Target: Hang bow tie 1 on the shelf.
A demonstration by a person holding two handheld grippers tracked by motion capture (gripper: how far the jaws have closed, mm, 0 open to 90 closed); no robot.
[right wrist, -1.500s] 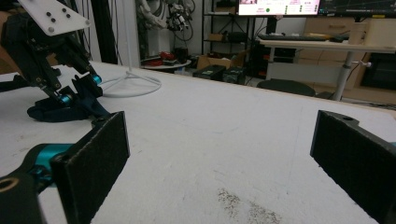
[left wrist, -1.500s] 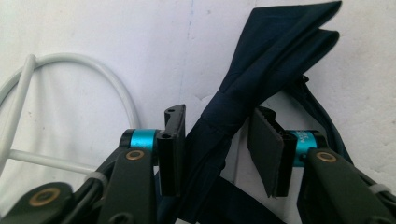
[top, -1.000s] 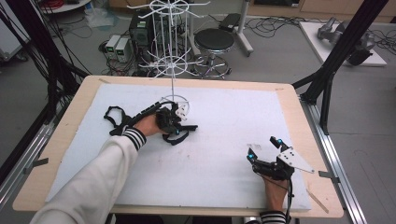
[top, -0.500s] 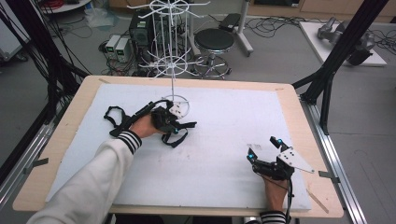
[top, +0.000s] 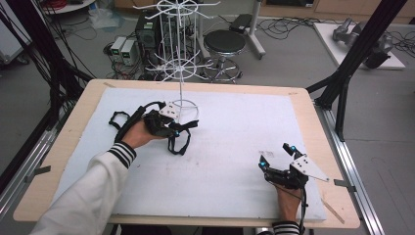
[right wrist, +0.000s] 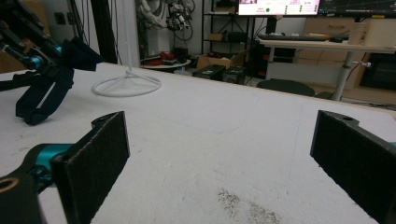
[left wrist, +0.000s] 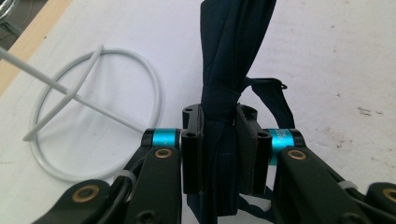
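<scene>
Left gripper view: left gripper [left wrist: 219, 140] clamped on a dark blue strap [left wrist: 229, 60], bunched between its pads, just beside the white wire stand [top: 178, 73]'s ring base. Strap loops hang to the white mat [top: 235, 147]. Right gripper [top: 276, 159] rests well apart, jaws wide, nothing between.

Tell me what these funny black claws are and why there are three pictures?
A person holds a grabbing tool in each hand. One picture looks down from above the white table; the other two come from little cameras riding on the tools. The left gripper has its fingers squeezed on a dark blue strap and holds it up beside the ring foot of a white wire rack. The right gripper rests near the table's front edge, its fingers wide apart with nothing between them.
</scene>
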